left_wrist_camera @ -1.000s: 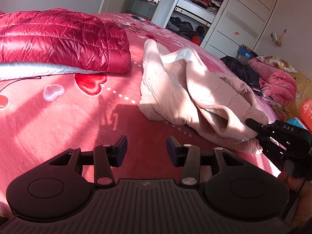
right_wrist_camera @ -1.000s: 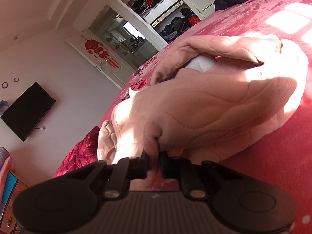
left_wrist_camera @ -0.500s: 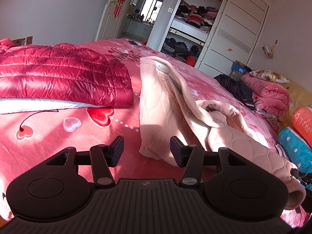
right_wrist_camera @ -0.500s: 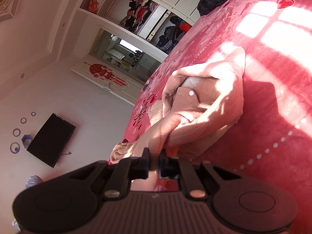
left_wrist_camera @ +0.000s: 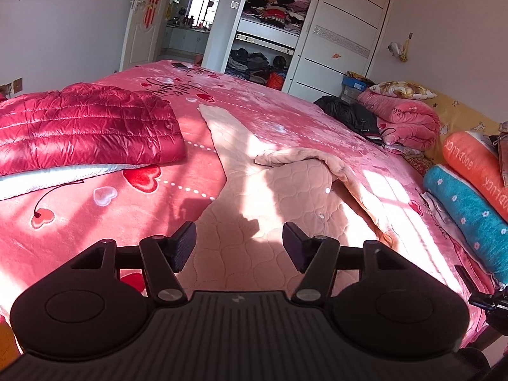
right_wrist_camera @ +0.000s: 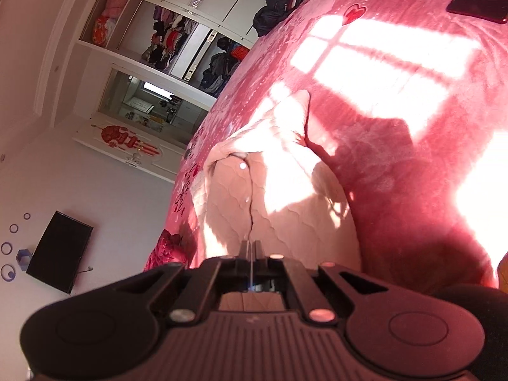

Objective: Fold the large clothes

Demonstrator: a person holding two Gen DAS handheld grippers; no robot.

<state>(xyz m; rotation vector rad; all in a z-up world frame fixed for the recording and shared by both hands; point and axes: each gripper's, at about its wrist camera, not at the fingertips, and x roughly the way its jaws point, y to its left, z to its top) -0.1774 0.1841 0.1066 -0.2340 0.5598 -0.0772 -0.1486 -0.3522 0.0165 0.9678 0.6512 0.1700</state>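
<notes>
A pale pink quilted garment lies stretched out on the pink heart-print bedspread, one sleeve running toward the far side. My left gripper is open and empty, hovering over the garment's near part. My right gripper is shut on the garment's near edge, holding it low over the bed; its tip shows at the far right in the left wrist view.
A folded red down jacket lies at the left of the bed. Rolled blue and orange pillows and pink bedding line the right side. A dark phone lies on the bedspread. An open wardrobe stands behind.
The right gripper has pulled the garment toward the near edge, spreading it from a bunched heap into a long flat shape. The left gripper has risen and now sits above the cloth.
</notes>
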